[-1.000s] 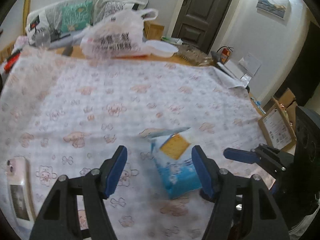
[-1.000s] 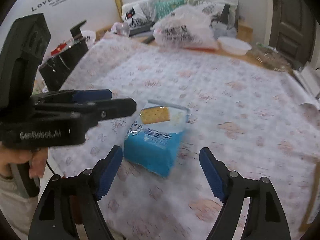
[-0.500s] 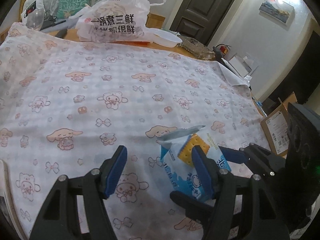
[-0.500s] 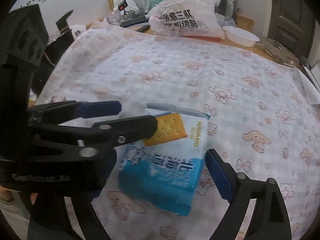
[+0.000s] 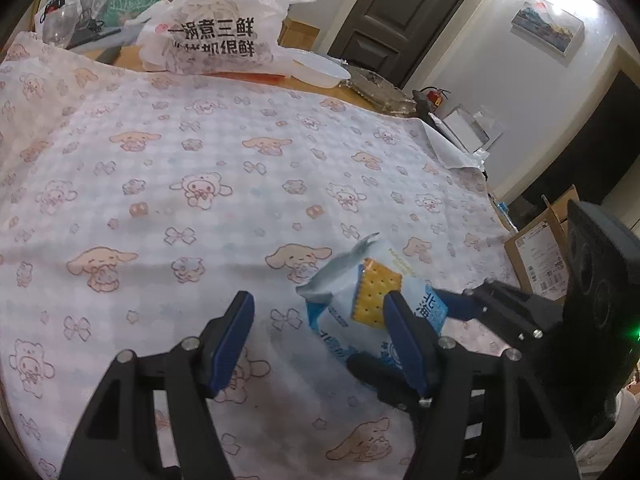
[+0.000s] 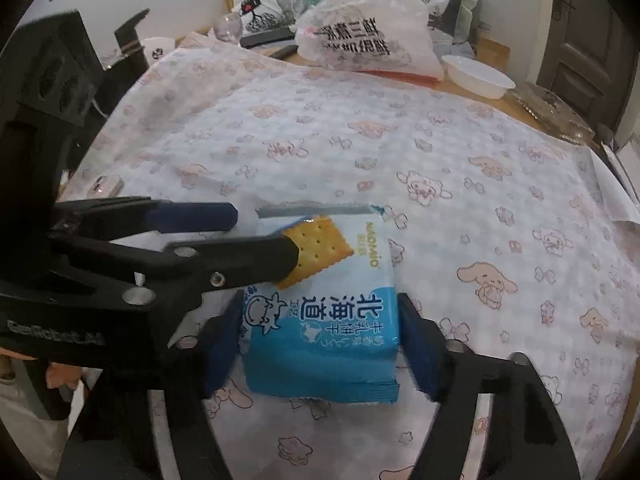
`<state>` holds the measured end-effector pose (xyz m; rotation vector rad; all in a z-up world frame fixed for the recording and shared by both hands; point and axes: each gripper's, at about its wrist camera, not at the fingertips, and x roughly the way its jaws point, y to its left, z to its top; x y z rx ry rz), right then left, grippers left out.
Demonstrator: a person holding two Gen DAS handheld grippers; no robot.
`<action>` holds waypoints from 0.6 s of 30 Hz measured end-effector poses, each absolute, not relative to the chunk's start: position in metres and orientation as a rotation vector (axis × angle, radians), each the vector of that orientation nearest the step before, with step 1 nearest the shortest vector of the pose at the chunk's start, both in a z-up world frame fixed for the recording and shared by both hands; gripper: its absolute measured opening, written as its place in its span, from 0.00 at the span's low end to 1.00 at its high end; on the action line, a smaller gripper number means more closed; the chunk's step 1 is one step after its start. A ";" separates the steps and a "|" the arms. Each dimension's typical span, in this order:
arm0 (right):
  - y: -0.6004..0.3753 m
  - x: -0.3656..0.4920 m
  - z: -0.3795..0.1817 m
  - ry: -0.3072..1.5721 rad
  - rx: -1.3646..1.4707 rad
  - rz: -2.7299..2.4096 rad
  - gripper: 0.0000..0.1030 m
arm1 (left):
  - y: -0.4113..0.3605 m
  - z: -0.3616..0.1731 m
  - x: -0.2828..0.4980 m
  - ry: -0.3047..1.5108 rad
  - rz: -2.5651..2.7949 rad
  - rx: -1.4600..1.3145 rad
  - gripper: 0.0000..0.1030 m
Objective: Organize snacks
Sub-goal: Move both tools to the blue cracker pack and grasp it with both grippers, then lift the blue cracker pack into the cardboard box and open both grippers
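Note:
A blue and white cracker pack (image 6: 320,332) lies on the cartoon-print tablecloth (image 6: 440,152), near its front edge. My right gripper (image 6: 320,344) straddles the pack's lower half. Its jaws are closing, and both blue pads sit against the pack's sides. In the left wrist view the same pack (image 5: 344,308) shows behind my left gripper's right finger. My left gripper (image 5: 318,336) stands open and grips nothing. In the right wrist view the left gripper (image 6: 264,236) reaches in from the left, with one finger crossing the pack's top corner.
A white printed plastic bag (image 5: 216,36) and a white bowl (image 5: 320,72) stand at the table's far edge, beside a glass dish (image 6: 548,112). A phone (image 6: 106,184) lies at the cloth's left edge. A cardboard box (image 5: 544,248) sits on the floor to the right.
Both grippers have come down toward the pack. The right gripper's jaws spread wider, then closed in against the pack's sides. The left gripper's opening is unchanged.

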<state>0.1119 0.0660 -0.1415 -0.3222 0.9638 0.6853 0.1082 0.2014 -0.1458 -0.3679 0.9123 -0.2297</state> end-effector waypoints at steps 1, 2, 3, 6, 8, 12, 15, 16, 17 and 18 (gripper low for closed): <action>0.067 0.111 -0.141 0.960 -0.327 0.686 0.61 | 0.201 -0.146 0.108 0.913 -0.233 -0.371 0.62; 0.066 0.110 -0.141 0.954 -0.334 0.684 0.61 | 0.200 -0.145 0.108 0.913 -0.237 -0.371 0.62; 0.066 0.109 -0.140 0.953 -0.336 0.682 0.60 | 0.199 -0.144 0.108 0.914 -0.240 -0.371 0.62; 0.062 0.107 -0.137 0.945 -0.322 0.685 0.60 | 0.196 -0.142 0.106 0.913 -0.257 -0.379 0.62; 0.059 0.103 -0.131 0.928 -0.312 0.693 0.60 | 0.194 -0.137 0.105 0.904 -0.282 -0.400 0.62; 0.052 0.093 -0.114 0.878 -0.281 0.728 0.60 | 0.188 -0.123 0.098 0.877 -0.335 -0.425 0.62; 0.045 0.083 -0.096 0.817 -0.248 0.763 0.60 | 0.178 -0.108 0.092 0.848 -0.388 -0.437 0.62; 0.043 0.080 -0.091 0.797 -0.238 0.767 0.60 | 0.175 -0.101 0.088 0.832 -0.393 -0.438 0.62; 0.039 0.077 -0.085 0.778 -0.226 0.772 0.60 | 0.172 -0.095 0.085 0.818 -0.396 -0.439 0.62; 0.034 0.073 -0.079 0.758 -0.212 0.781 0.60 | 0.171 -0.090 0.083 0.811 -0.401 -0.440 0.62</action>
